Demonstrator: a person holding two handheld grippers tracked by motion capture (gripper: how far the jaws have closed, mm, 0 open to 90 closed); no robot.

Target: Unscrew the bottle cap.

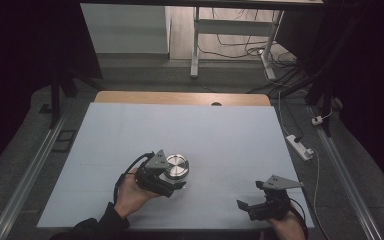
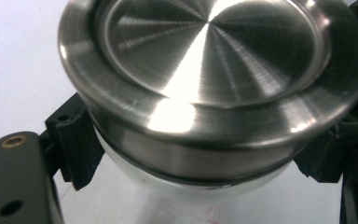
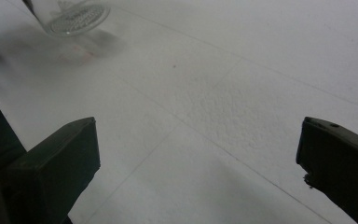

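1. The left claw point(image 1: 176, 179) is closed around a jar point(image 1: 176, 167) at the near middle of the tabletop point(image 1: 220, 135); in the left gripper view the jar point(image 2: 205, 154) is clamped between the two ribbed black pads point(image 2: 81, 140), one on each side just under the lid.
2. The right claw point(image 1: 250, 202) is held wide open near the front right edge of the tabletop, well apart from the jar, with nothing between its jaws; in the right gripper view bare white surface is seen between them.
3. Nothing else is seen on the tabletop between the two claws. Beyond the far edge a strip of wood point(image 1: 180, 98) is seen, and on the floor to the right a power strip point(image 1: 300, 147) and loose cables point(image 1: 240, 50) are seen near a white frame point(image 1: 196, 45).
4. The left hand point(image 1: 130, 192) is brought in from the bottom, the claw pointed up and to the right at the jar. The right hand point(image 1: 287, 225) is kept low at the bottom edge, its claw pointed left.
5. The lid point(image 2: 209, 60) is of brushed metal, round, with a raised rim and a sunken centre in which light is caught. The body below it appears clear, and a patterned glass base point(image 3: 77, 18) is seen in the right gripper view.
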